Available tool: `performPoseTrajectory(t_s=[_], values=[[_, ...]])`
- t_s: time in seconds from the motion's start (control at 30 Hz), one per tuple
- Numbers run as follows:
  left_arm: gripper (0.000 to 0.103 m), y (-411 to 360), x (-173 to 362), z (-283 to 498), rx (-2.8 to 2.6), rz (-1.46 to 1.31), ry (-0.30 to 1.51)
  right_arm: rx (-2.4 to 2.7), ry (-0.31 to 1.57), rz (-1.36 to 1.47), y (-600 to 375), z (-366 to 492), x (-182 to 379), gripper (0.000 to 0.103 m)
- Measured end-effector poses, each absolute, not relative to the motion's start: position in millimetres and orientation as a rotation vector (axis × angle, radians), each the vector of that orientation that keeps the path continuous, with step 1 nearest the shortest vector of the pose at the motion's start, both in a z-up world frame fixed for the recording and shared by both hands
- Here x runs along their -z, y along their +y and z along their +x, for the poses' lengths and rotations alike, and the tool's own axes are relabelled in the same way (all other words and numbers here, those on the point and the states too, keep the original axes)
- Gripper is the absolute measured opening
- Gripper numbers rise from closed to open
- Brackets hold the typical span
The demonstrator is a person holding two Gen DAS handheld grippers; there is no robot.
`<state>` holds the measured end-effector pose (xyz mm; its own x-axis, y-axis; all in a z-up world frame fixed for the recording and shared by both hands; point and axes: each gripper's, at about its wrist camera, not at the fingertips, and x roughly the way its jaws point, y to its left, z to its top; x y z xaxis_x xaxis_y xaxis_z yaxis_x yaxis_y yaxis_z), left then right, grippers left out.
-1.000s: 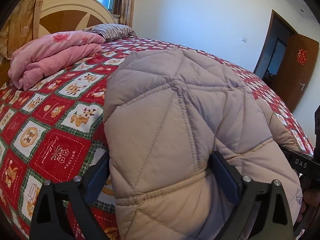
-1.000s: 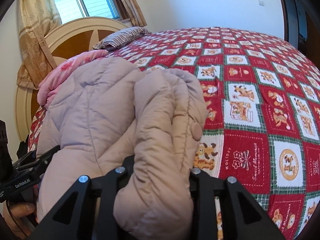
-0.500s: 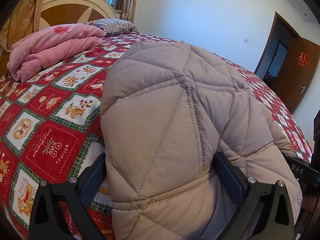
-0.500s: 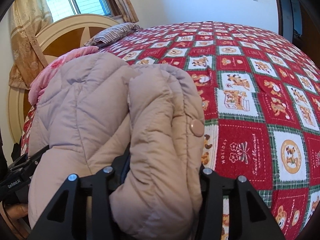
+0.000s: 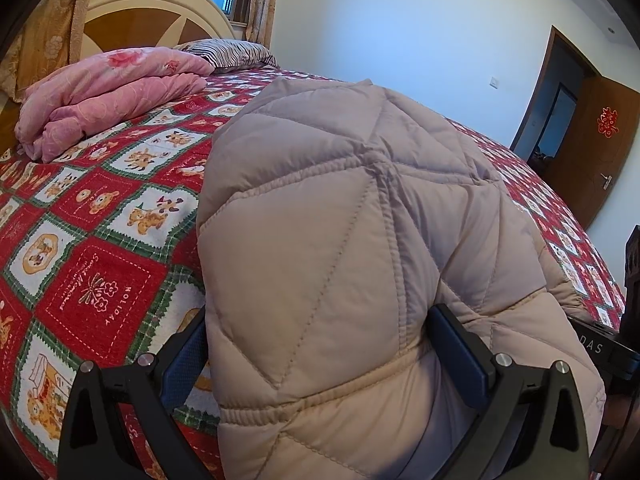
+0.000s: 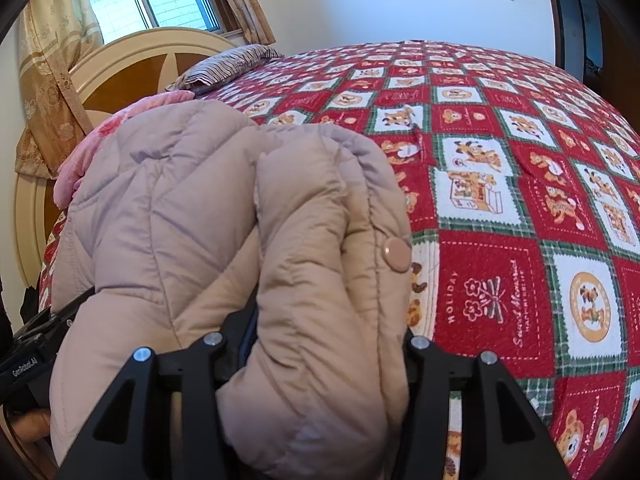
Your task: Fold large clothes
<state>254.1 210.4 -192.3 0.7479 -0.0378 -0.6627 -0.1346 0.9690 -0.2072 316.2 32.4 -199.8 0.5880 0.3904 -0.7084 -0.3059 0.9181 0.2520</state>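
The quilted beige puffer jacket [image 5: 332,240] is bunched and lifted above the bed [image 5: 100,240], a thick roll of it caught at each end. The left hand-held gripper [image 5: 320,344] is clamped on a padded hem section; the right hand-held gripper [image 6: 324,344] is clamped on a doubled edge bearing a snap button [image 6: 396,255]. Holding 2 ends likely keeps the bulky layers aligned for laying down as a fold. Beyond it, a folded pink quilt [image 5: 108,88] and striped pillow [image 5: 232,50] sit near the headboard [image 5: 140,12], well apart from the jacket.
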Motion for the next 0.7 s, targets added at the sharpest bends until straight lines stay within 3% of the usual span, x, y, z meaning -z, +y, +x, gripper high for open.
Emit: performPoseTrajectory(t_s=[0.7], values=[[0.102, 207, 182, 247, -0.097, -0.219, 0.723, -0.398, 0.857, 0.082, 35, 318, 196, 0.054]])
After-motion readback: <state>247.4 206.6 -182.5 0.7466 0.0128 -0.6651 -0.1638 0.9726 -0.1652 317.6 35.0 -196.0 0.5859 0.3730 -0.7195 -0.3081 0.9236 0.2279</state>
